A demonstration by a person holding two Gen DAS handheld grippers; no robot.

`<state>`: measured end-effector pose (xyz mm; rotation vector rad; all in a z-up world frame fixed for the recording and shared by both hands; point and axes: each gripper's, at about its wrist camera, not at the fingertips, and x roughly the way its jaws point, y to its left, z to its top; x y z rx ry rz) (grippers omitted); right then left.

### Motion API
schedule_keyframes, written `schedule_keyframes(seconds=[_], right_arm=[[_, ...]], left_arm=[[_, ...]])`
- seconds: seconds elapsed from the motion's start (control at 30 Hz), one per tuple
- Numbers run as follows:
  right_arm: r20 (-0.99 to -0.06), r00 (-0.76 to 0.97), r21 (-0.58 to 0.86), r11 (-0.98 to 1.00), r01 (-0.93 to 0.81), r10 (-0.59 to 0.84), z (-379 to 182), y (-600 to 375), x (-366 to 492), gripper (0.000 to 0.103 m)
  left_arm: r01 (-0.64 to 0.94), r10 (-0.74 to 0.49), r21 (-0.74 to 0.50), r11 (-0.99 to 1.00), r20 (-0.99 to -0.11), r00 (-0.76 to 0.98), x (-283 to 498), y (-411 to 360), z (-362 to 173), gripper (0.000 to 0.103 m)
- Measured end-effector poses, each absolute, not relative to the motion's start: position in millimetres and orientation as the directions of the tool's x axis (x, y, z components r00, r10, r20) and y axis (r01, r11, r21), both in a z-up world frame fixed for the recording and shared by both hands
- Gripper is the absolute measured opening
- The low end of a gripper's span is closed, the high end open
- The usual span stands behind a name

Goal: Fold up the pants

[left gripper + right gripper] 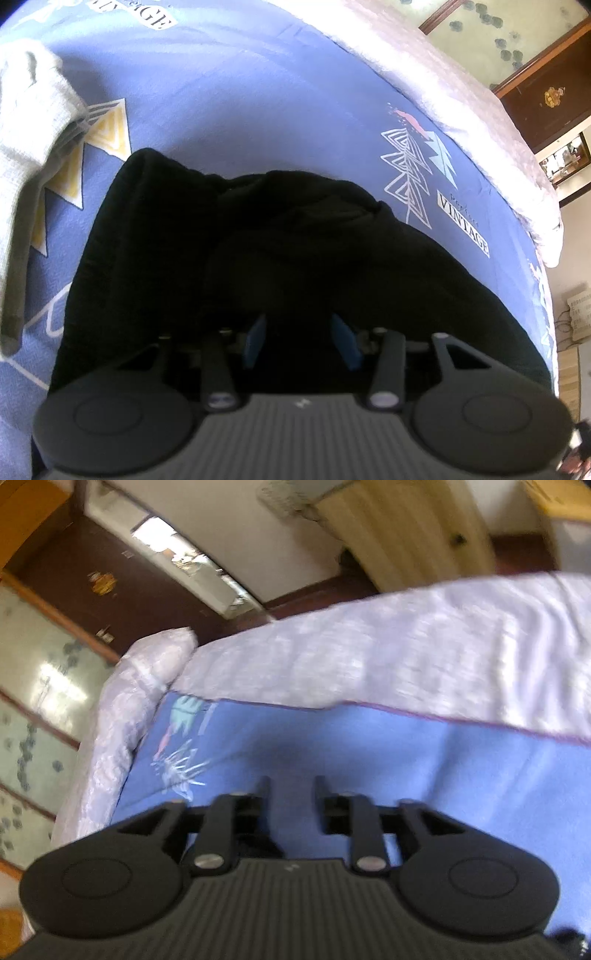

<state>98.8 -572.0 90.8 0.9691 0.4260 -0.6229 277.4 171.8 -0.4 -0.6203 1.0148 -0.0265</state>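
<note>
Black pants [258, 240] bunched, creased, on blue sheet [240, 92].

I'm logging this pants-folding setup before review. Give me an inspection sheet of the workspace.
Surface: bed with blue printed sheet, pale quilt along the far edge.
Job's things: black pants bunched on the sheet.
Clutter: grey-beige garment beside the pants.
Grippers: left gripper over the pants, grip unclear; right gripper open, empty, above bare sheet.
Cables: wires by the wall.
Surroundings: dark wooden wardrobe, door.
</note>
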Motion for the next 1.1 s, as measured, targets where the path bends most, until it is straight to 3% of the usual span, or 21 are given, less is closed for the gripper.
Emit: schedule_keyframes(seconds=[0.13, 0.3, 0.33, 0.4, 0.43, 0.5, 0.6, 0.63, 0.73, 0.83, 0.87, 0.97, 1.1], right_arm=[[-0.615, 0.746, 0.523, 0.576, 0.628, -0.254, 84.3, -562.9, 174.0, 0.047], [-0.727, 0.658, 0.313, 0.758, 0.572, -0.197, 54.5, -533.4, 247.3, 0.051], [-0.748, 0.626, 0.235, 0.794, 0.561, -0.221, 45.0, -526.2, 261.9, 0.048], [-0.751, 0.586, 0.053, 0.856, 0.514, -0.305, 37.3, -507.8, 277.6, 0.023], [-0.744, 0.595, 0.012, 0.883, 0.470, -0.306, 39.1, -500.7, 281.8, 0.023], [-0.679, 0.646, 0.017, 0.872, 0.489, -0.349, 58.4, -496.7, 273.3, 0.022], [-0.402, 0.851, 0.290, 0.834, 0.469, -0.339, 99.1, -513.2, 239.0, 0.022], [-0.371, 0.860, 0.332, 0.815, 0.475, -0.350, 102.9, -518.7, 239.1, 0.024], [-0.503, 0.757, 0.236, 0.777, 0.583, -0.416, 82.0, -526.4, 278.8, 0.036], [-0.608, 0.579, -0.030, 0.744, 0.667, -0.543, 47.7, -523.7, 305.5, 0.040], [-0.620, 0.565, -0.018, 0.730, 0.684, -0.544, 45.3, -526.3, 300.4, 0.040], [-0.613, 0.644, 0.200, 0.699, 0.686, -0.457, 54.1, -546.0, 260.1, 0.041], [-0.621, 0.652, 0.264, 0.667, 0.697, -0.435, 73.0, -563.9, 220.8, 0.041]], left_arm=[[-0.251, -0.280, -0.473, 0.844, -0.789, 0.547, 277.0, 165.4, 1.2, 0.046], [-0.241, -0.260, -0.444, 0.863, -0.799, 0.542, 280.0, 157.1, 3.0, 0.050], [-0.239, -0.257, -0.440, 0.866, -0.800, 0.542, 280.2, 156.0, 3.2, 0.051], [-0.232, -0.255, -0.436, 0.870, -0.799, 0.544, 280.2, 155.0, 2.8, 0.051], [-0.229, -0.255, -0.436, 0.871, -0.798, 0.547, 279.5, 154.9, 2.7, 0.052], [-0.224, -0.256, -0.437, 0.871, -0.793, 0.552, 279.0, 154.2, 2.2, 0.052], [-0.218, -0.255, -0.440, 0.871, -0.784, 0.566, 276.5, 153.7, 0.7, 0.053], [-0.215, -0.252, -0.438, 0.873, -0.782, 0.570, 276.3, 152.8, 0.5, 0.055], [-0.197, -0.236, -0.415, 0.889, -0.781, 0.578, 274.9, 146.8, 1.6, 0.060], [-0.178, -0.212, -0.379, 0.908, -0.783, 0.585, 271.9, 139.2, 2.8, 0.061], [-0.172, -0.205, -0.367, 0.914, -0.784, 0.585, 270.6, 137.0, 3.6, 0.061], [-0.168, -0.210, -0.367, 0.915, -0.787, 0.580, 266.1, 138.2, 6.5, 0.061], [-0.185, -0.217, -0.390, 0.902, -0.779, 0.588, 253.6, 151.0, 21.0, 0.061]])
